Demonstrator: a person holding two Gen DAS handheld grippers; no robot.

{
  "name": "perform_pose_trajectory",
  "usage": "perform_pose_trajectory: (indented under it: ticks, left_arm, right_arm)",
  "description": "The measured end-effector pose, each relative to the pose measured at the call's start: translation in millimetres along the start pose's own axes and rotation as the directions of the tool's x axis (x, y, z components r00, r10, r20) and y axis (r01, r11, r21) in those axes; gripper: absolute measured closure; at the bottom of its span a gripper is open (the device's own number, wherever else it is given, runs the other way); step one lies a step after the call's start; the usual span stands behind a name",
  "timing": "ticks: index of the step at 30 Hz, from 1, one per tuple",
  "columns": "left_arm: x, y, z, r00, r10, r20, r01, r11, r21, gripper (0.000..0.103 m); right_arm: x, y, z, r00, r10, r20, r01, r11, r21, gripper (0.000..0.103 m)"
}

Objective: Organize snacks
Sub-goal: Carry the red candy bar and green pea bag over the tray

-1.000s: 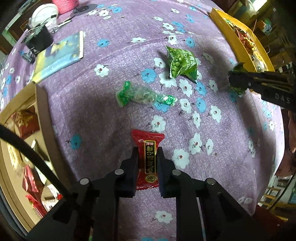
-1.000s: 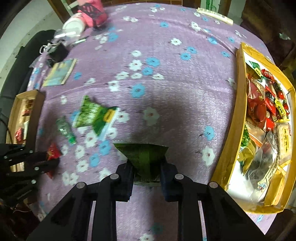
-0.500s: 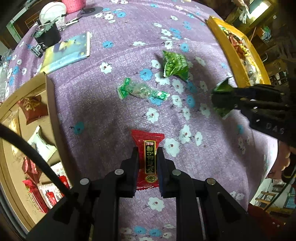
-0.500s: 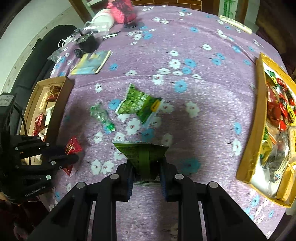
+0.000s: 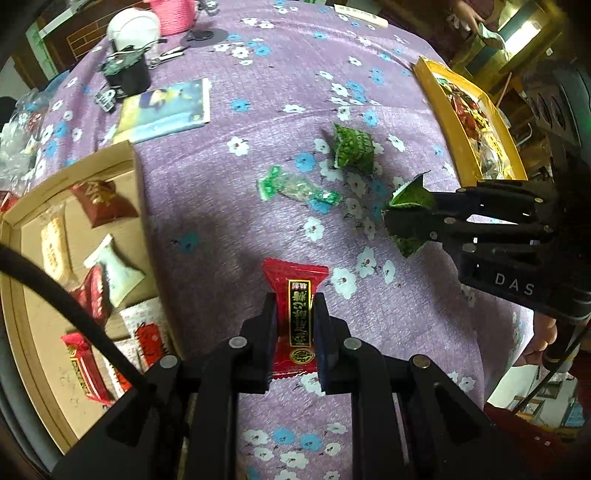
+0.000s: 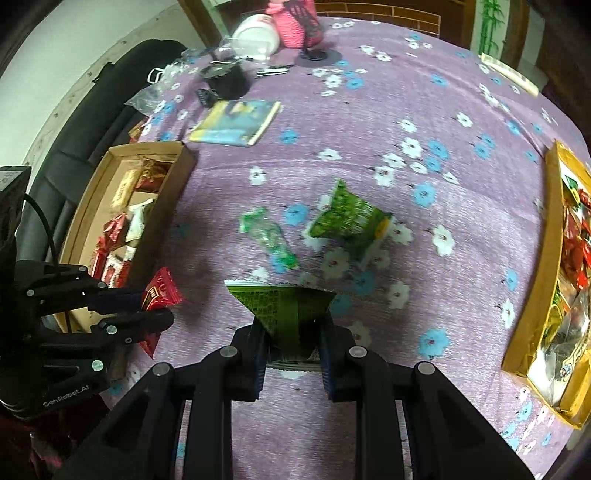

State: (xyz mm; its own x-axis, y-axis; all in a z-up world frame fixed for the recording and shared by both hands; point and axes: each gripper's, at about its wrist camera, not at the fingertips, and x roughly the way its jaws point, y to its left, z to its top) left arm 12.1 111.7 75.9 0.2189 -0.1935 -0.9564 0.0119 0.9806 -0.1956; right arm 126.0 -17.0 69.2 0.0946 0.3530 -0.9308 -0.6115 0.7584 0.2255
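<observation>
Left gripper [image 5: 293, 325]: fingers clamped on a red foil snack packet with a gold label strip [image 5: 295, 317], held off the purple floral tablecloth [image 5: 258, 110], near the table's left edge just beside the brown cardboard box [image 5: 138, 206].
Right gripper [image 6: 293, 343]: fingers clamped on a dark green triangular foil snack packet [image 6: 284, 310], also lifted above the cloth, towards the near edge.
The cardboard box sits at the left edge and holds red and white wrapped snacks.
Mid-table, lying flat on the cloth: a clear candy wrapper with green twisted ends [image 5: 295, 186] and, just beyond it to the right, a bright green snack pouch [image 5: 351, 151]. Apart, not touching.
Right edge: yellow tray [image 5: 443, 99] filled with mixed red and green packets.
Further back left: a blue-and-yellow booklet [image 5: 166, 110] flat on the cloth, then a black cup [image 5: 127, 75].
Far edge: a white round container [image 5: 131, 26] and a pink knitted item [image 5: 171, 16].
</observation>
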Motion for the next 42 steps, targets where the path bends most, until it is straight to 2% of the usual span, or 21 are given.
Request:
perform_pose_trajectory:
  ticks: [11,25,34,42]
  left_arm:
    - [-19,28,-12,1.0,0.004,0.028,-0.002,0.997,-0.074,0.084]
    - [-41,75,-35,0.999,0.021,0.046,-0.013,0.984,-0.176,0.084]
    - [-53,112,-50,0.998,0.035,0.061,-0.018,0.968,-0.252,0.084]
    - [-56,147,-67,0.997,0.048,0.053,-0.028,0.944,-0.328,0.084]
  right_arm:
    - [-2,20,3,1.0,0.025,0.002,-0.024,0.999,-0.033,0.081]
    - [0,67,22,0.998,0.067,0.005,-0.066,0.992,-0.105,0.081]
    - [0,89,30,0.995,0.097,0.015,-0.095,0.987,-0.131,0.081]
    - [11,104,30,0.992,0.127,-0.011,-0.127,0.983,-0.134,0.081]
